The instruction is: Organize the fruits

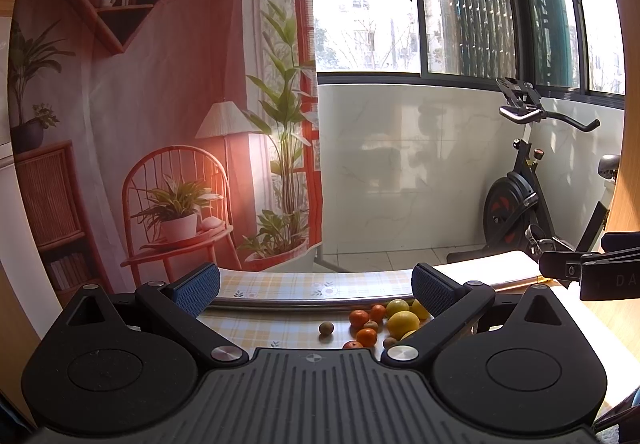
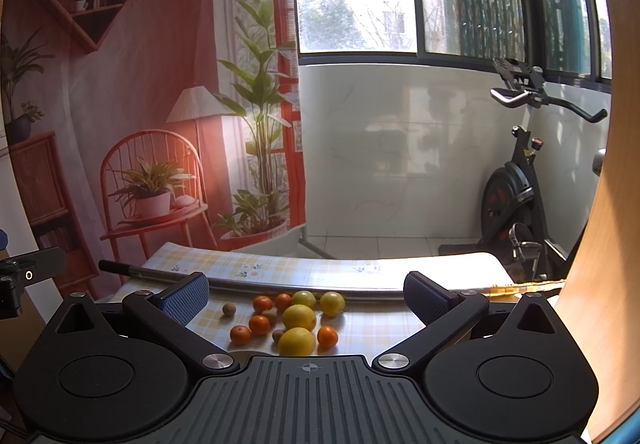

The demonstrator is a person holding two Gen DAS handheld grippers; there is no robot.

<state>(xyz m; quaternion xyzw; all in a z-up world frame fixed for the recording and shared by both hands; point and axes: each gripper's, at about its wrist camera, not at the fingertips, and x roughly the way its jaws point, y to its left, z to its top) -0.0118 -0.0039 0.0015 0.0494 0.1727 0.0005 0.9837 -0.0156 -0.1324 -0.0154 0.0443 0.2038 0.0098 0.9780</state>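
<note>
Four lemons [image 2: 299, 317], tangerines [image 2: 259, 324] and kiwis [image 2: 229, 309] are clustered on the checked tablecloth [image 2: 372, 320]; no long axis can be told. Both the left gripper [image 1: 316, 286] and right gripper [image 2: 306, 294] are held wide open, empty.

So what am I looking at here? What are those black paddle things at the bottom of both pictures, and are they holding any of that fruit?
Each picture comes from a camera mounted on a hand-held gripper, looking forward along its two fingers. The first shows the left gripper, the second the right gripper. The blue-padded fingers stand wide apart on both, so nothing is held. Beyond them lies a table with a checked cloth carrying loose fruit: yellow lemons, small oranges and a brownish kiwi sitting a little apart. A metal rod lies across the cloth behind the fruit. The exercise bike is just background.
</note>
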